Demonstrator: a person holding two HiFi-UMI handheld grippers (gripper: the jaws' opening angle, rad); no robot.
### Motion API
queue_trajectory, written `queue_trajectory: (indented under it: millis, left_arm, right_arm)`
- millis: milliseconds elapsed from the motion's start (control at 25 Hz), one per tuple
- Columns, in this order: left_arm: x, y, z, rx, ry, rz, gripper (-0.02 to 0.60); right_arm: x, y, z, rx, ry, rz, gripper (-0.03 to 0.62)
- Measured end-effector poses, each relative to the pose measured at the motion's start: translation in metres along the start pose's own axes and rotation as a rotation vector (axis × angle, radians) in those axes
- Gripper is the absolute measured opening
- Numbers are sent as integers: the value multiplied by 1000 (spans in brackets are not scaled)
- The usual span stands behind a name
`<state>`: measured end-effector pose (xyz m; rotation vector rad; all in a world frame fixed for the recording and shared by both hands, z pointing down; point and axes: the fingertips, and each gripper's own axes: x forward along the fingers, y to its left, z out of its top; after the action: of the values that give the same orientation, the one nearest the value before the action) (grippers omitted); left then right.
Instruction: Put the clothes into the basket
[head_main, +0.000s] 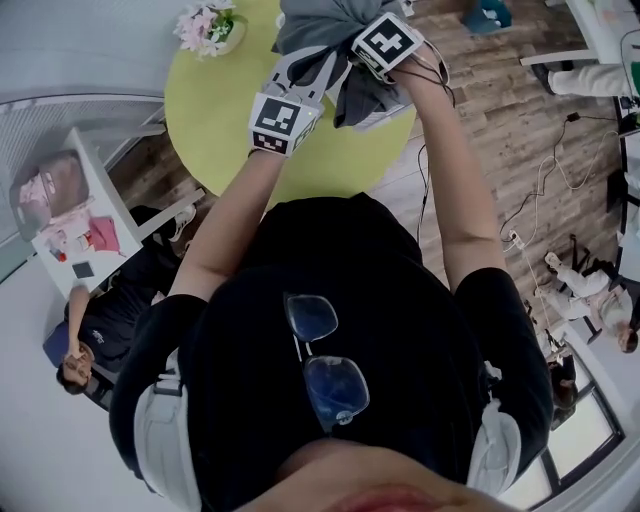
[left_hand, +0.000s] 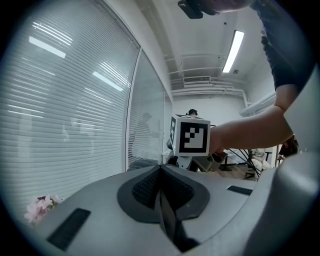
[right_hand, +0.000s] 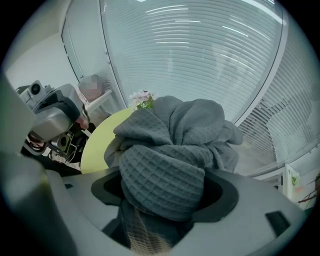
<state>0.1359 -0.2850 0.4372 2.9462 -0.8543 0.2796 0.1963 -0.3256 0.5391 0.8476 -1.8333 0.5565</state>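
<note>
Right gripper (right_hand: 162, 200) clamped wide on grey waffle cloth (right_hand: 175, 140), wad bulging ahead of jaws. Left gripper (left_hand: 161, 192) pinched together, just beside. Basket not in view. Risk: bulky wad slips free, loose folds snag green table (head_main: 205, 110) below.

The bundle of clothes (head_main: 320, 25) sits between the jaws of the right gripper (right_hand: 162, 192), above the round desk (head_main: 215, 110). The left gripper (left_hand: 160, 172) is just beside it on the left, also over the desk. Flowers (head_main: 205, 25) stand at the desk's far left edge. Left of the round desk, a seated person (head_main: 100, 330) is beside a small desk (head_main: 90, 190). Cables (head_main: 545, 190) lie on the floor (head_main: 500, 110) to the right.
</note>
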Motion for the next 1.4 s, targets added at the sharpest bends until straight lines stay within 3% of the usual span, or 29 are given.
queue_trajectory:
  millis: [760,1040,1400]
  left_arm:
    - [33,3,-46,-49,93,64,9]
    - [38,6,-56,-48,115,84,9]
    - [41,5,-67,-69,125,109,9]
  right_arm:
    - [125,-5,-83,125,122,150,382]
    - [161,-12,-101,165,162,161,382]
    - [173,-7,-101,128,131,162,385]
